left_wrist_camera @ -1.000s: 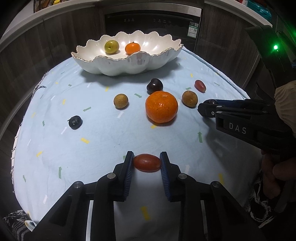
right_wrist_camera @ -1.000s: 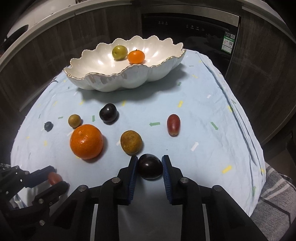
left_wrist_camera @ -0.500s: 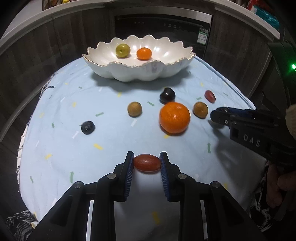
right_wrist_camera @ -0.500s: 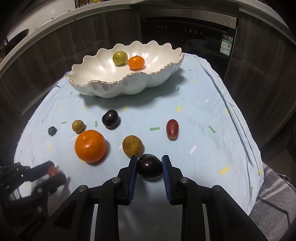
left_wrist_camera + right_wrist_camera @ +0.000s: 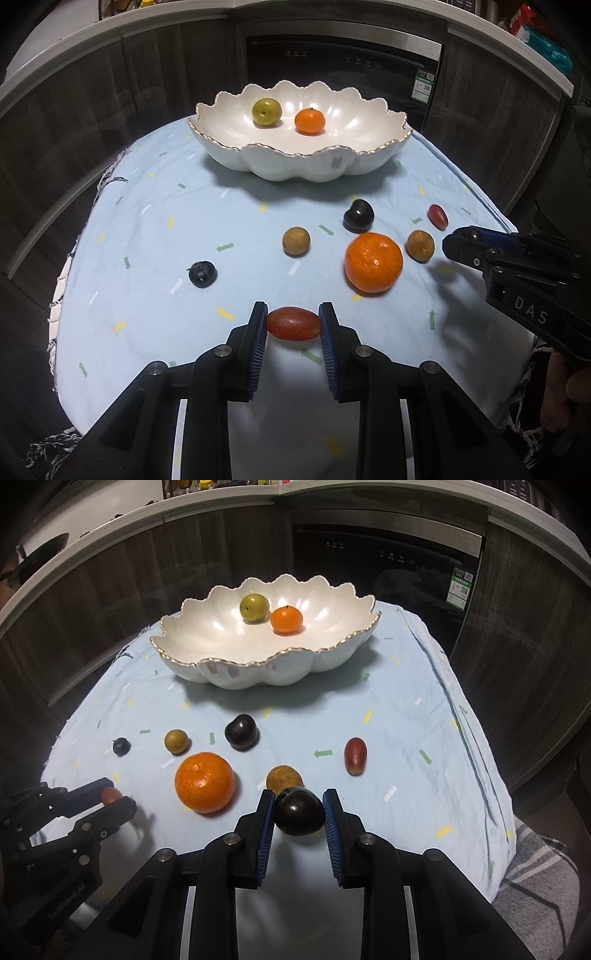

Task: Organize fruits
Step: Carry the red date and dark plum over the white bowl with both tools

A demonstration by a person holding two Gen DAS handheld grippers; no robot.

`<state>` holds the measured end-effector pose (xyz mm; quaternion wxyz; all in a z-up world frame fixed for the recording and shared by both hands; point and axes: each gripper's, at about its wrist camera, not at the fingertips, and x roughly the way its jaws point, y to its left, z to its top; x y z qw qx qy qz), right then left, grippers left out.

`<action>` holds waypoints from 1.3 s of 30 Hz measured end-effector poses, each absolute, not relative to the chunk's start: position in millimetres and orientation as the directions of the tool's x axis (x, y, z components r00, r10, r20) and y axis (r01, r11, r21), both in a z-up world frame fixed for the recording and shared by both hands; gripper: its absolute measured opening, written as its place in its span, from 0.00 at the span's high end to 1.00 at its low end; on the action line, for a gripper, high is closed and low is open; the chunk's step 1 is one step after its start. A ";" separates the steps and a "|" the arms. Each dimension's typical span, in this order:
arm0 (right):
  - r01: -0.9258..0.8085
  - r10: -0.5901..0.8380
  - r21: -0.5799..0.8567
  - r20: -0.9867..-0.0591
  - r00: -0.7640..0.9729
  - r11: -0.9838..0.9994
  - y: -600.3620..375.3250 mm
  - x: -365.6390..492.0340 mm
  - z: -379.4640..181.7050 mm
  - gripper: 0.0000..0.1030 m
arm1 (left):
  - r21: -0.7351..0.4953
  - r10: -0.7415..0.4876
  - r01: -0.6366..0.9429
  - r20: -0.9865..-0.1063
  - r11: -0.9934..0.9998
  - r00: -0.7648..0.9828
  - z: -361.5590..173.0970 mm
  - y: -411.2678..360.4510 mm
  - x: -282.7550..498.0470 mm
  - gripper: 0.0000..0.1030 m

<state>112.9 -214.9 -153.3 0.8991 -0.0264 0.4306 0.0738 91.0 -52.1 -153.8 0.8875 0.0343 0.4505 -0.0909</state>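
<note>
Holding one fruit per gripper, mid-transfer. My left gripper (image 5: pixel 293 325) is clamped end-to-end on the red oblong fruit (image 5: pixel 293 324); my right gripper (image 5: pixel 299 810) is clamped on the dark plum (image 5: pixel 299 811). Both are pitched down, low over the near edge of the bench (image 5: pixel 406 716). Next, I'd judge: carry both forward, clear the scalloped rim, release into the white bowl (image 5: pixel 221 672).

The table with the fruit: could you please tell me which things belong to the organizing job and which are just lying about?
Part of the job:
- white bowl, holding two fruits
- red grape in the left gripper
- dark plum in the right gripper
- large orange and the other loose fruits on the cloth

Just there:
- blue tablecloth
- oven
- cabinets
</note>
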 end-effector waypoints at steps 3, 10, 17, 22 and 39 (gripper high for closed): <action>-0.154 0.110 0.017 -0.775 0.622 0.988 -214.4 114.1 -149.3 0.73 | -0.026 -0.126 0.177 -0.804 0.984 0.581 -150.4 -48.7 95.1 0.72; -0.145 0.113 0.026 -0.767 0.631 0.989 -214.8 120.0 -138.5 0.73 | -0.032 -0.121 0.160 -0.801 0.987 0.586 -142.9 -46.8 105.7 0.72; -0.142 0.120 0.036 -0.750 0.650 0.989 -213.4 130.3 -124.1 0.73 | -0.034 -0.117 0.147 -0.784 0.989 0.610 -127.4 -44.7 120.9 0.72; -0.140 0.123 0.038 -0.733 0.669 0.989 -212.1 137.5 -111.8 0.73 | -0.033 -0.121 0.150 -0.771 0.988 0.625 -117.5 -44.2 132.7 0.72; -0.140 0.119 0.027 -0.697 0.707 0.990 -203.4 172.1 -81.8 0.73 | -0.029 -0.119 0.145 -0.738 0.989 0.664 -85.8 -37.6 181.4 0.72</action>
